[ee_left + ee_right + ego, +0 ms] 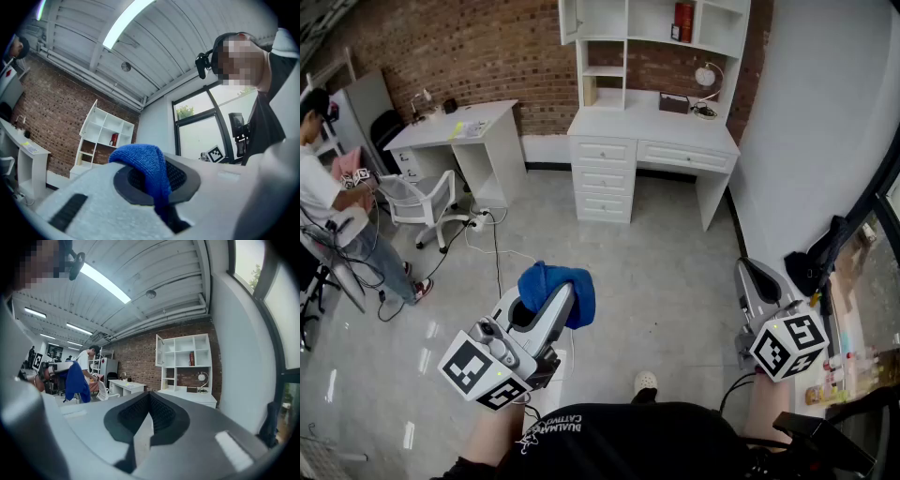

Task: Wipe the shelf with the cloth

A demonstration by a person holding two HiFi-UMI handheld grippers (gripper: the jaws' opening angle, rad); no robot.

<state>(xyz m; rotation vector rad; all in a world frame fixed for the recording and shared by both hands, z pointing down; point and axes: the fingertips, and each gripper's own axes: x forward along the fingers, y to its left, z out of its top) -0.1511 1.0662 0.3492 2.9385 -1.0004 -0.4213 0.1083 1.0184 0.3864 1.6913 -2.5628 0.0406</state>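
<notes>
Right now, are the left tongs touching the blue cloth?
Touching. The left gripper view shows the blue cloth pinched between the jaws of the left tongs, draping over their tips.

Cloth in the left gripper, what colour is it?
Blue. The cloth shows best in the left gripper view.

One cloth (pixel 558 284); one shelf (pixel 625 56); two desks (pixel 459 127) (pixel 652 125); two grippers (pixel 566 292) (pixel 747 270).

A red brick wall (pixel 441 47) backs a white desk (pixel 464 127) and swivel chair (pixel 420 199) on a glossy grey floor (pixel 675 272) beneath ceiling strip lights (pixel 105 284).
</notes>
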